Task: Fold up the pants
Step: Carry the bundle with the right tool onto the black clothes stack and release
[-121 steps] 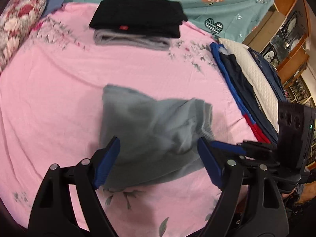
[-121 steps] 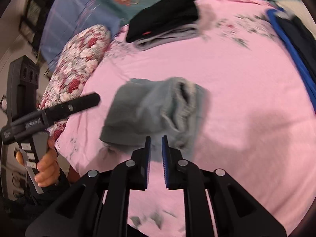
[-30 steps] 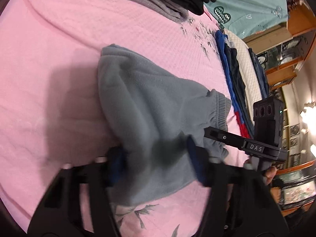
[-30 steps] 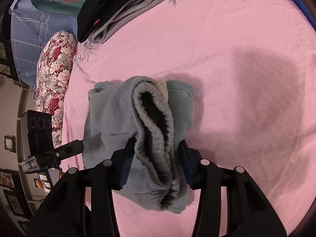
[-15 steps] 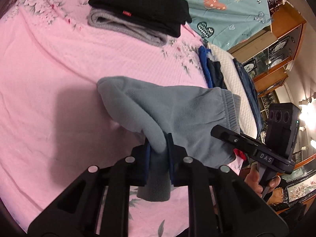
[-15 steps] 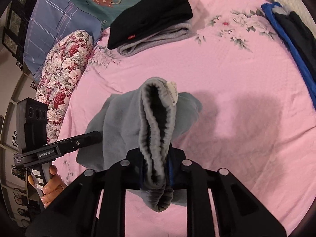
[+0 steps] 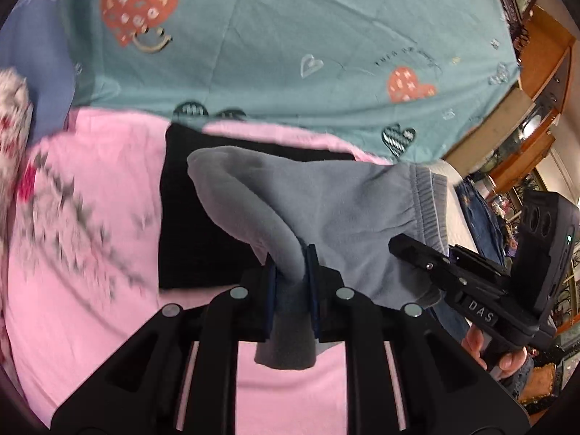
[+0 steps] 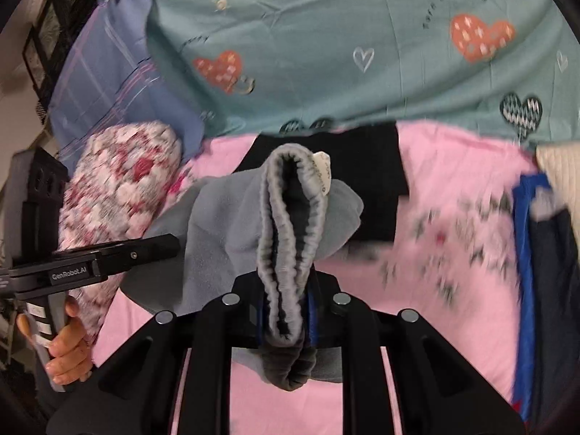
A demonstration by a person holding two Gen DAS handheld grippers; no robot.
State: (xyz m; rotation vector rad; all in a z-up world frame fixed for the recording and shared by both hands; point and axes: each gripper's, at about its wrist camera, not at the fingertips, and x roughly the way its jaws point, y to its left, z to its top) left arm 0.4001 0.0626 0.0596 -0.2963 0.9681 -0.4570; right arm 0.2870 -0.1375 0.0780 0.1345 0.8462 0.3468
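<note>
While the left hand-held gripper (image 7: 290,272) and the right hand-held gripper (image 8: 284,308) were each clamped on the folded grey fleece pants (image 7: 337,210), lifted above the pink bed (image 7: 90,253), only putting the bundle down seemed left.

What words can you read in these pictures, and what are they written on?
"DAS": on the side of the right claw, seen from the left wrist.
"GenRobot.AI": on the side of the left claw, seen from the right wrist.
Curved black writing on the teal heart sheet: too blurred to read.
White tag in the waistband of the grey pants: print too small to read.
</note>
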